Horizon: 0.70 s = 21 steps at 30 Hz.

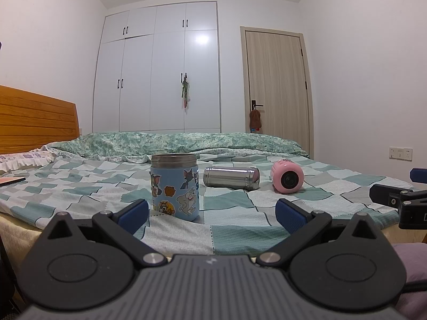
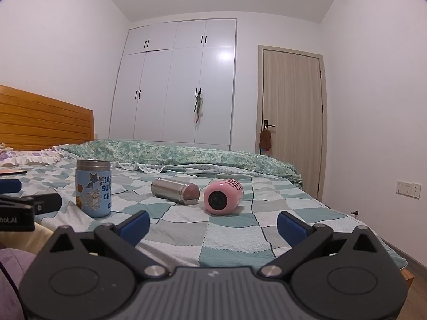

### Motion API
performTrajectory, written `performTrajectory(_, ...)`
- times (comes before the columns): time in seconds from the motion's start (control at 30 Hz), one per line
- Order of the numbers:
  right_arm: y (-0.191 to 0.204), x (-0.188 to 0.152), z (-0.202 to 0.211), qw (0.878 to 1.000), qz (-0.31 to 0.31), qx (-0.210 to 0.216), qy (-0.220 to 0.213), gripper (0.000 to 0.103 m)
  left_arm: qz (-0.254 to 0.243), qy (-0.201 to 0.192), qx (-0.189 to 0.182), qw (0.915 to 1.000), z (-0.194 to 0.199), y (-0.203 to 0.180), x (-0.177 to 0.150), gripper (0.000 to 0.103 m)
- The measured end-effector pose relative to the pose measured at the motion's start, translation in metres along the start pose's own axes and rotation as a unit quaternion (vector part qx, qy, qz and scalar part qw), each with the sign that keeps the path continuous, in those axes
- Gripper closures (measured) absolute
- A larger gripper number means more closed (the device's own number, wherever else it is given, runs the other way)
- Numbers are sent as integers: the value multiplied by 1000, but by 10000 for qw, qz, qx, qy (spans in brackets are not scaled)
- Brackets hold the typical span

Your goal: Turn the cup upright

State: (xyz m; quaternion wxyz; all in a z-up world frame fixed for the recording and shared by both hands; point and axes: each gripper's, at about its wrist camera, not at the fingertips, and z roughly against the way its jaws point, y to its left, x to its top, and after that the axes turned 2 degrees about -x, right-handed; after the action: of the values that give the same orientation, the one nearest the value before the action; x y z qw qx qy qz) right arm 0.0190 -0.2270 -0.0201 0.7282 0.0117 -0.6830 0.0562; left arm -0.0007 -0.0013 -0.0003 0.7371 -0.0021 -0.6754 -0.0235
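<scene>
A blue cartoon-sticker cup (image 1: pixel 174 188) (image 2: pixel 93 188) stands upright on the checked bed sheet. A steel cup (image 1: pixel 231 178) (image 2: pixel 175 191) lies on its side behind it. A pink cup (image 1: pixel 287 176) (image 2: pixel 222 198) lies on its side to the right, its open mouth facing me. My left gripper (image 1: pixel 212 214) is open and empty at the near bed edge, its left finger just in front of the blue cup. My right gripper (image 2: pixel 212 226) is open and empty, short of the pink cup. Each gripper shows at the edge of the other's view (image 1: pixel 400 200) (image 2: pixel 26 202).
The bed (image 1: pixel 240 221) (image 2: pixel 226 234) has a rumpled green duvet (image 1: pixel 173 140) along its far side and a wooden headboard (image 1: pixel 34 117) at left. A flat pink item (image 1: pixel 10 181) lies at far left. White wardrobe (image 1: pixel 160 66) and a door (image 1: pixel 277 85) stand behind.
</scene>
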Motion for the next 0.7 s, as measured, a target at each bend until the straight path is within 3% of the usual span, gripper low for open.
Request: performTrajectory(0.7,1,0,0,10000,-1,-1,-7,1,-22,-16,-10,10000,0,-1,2,0)
